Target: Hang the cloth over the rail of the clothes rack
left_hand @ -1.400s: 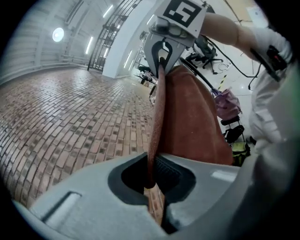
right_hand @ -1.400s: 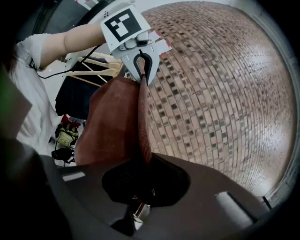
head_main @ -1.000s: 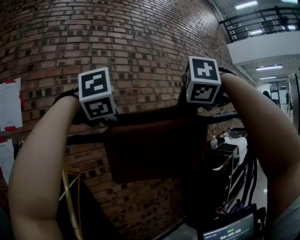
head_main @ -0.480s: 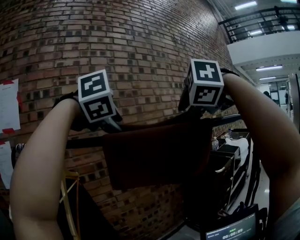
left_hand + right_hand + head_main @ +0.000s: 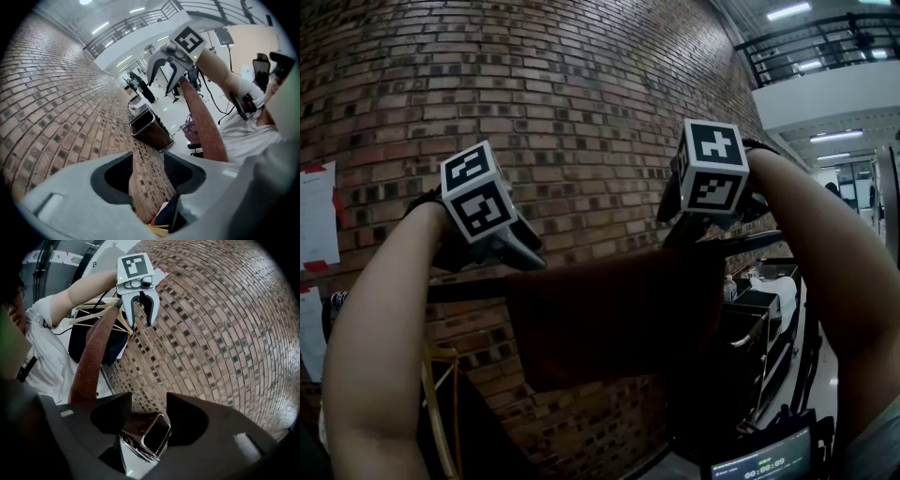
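The brown cloth [image 5: 609, 314] hangs draped over the dark rail [image 5: 464, 291] in front of the brick wall. My left gripper [image 5: 530, 255] is just above the cloth's upper left corner. Its jaws have just been opening and nothing is between them. My right gripper [image 5: 680, 230] stands over the upper right corner; its jaws have also just been opening and hold nothing. In the left gripper view the cloth [image 5: 206, 126] runs as a narrow strip up to the open right gripper [image 5: 168, 77]. In the right gripper view the cloth [image 5: 91, 362] leads to the open left gripper [image 5: 140, 310].
The brick wall [image 5: 581, 94] is close behind the rack. Papers [image 5: 319, 211] are pinned on it at the left. Wooden hangers [image 5: 441, 394] and a dark garment hang below left. A metal-rimmed bin [image 5: 741, 328] and a small screen [image 5: 759, 459] are at the lower right.
Both grippers have opened and let go of the cloth's top edge. The left gripper has rolled and tilted to the left. The cloth has settled slightly lower on the rail.
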### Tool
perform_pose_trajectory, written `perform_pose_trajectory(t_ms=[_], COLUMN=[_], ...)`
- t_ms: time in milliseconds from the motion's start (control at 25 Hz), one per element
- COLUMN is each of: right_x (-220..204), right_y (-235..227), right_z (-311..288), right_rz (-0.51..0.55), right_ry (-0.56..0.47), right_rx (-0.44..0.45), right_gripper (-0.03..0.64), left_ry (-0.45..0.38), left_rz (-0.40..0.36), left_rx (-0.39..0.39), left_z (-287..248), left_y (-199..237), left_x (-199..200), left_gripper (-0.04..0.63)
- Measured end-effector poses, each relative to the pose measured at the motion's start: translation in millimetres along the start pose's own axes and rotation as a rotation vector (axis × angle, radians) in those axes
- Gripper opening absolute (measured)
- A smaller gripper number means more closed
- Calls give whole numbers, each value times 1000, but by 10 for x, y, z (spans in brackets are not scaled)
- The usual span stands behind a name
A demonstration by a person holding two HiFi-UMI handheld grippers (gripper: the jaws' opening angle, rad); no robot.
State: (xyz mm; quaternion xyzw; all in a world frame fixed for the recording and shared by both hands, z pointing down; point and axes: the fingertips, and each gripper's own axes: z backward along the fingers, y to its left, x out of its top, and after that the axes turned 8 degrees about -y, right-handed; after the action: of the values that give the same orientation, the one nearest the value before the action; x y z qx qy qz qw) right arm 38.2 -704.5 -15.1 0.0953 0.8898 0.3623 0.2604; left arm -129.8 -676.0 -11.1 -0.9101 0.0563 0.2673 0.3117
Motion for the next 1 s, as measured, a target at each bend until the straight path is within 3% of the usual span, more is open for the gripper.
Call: perform_pose_trajectory(t_ms=[200,240,320,400,640,840,1000], right_x=[10,12,20,27,95,311,539], right_y=[-20,-19,-27,-63,-118,-294,-261], right_z=[-3,-1,0,5,54,288,633], right_rz=[9,14,34,62,111,187,189], right_ry=[3,8,17,24,-4,-89,-210], right_rx=[-20,-21,-30,-53,-119,-329,-479], right_gripper=[207,194,108,2,1,1,2], left_ry=[34,44,54,51,39,12,-52], left_rz=[-23,-39,-84,-125,-178,-219,-255], left_rx=[25,33,66,105,215,343,465], left_z=[-24,-25,-10,14,124,295,492], left_y=[27,32,63,106,176,147,-46], left_x=[-78,-80,-60,-14,118,318,581], left_gripper=[197,162,6,2,2,2,1])
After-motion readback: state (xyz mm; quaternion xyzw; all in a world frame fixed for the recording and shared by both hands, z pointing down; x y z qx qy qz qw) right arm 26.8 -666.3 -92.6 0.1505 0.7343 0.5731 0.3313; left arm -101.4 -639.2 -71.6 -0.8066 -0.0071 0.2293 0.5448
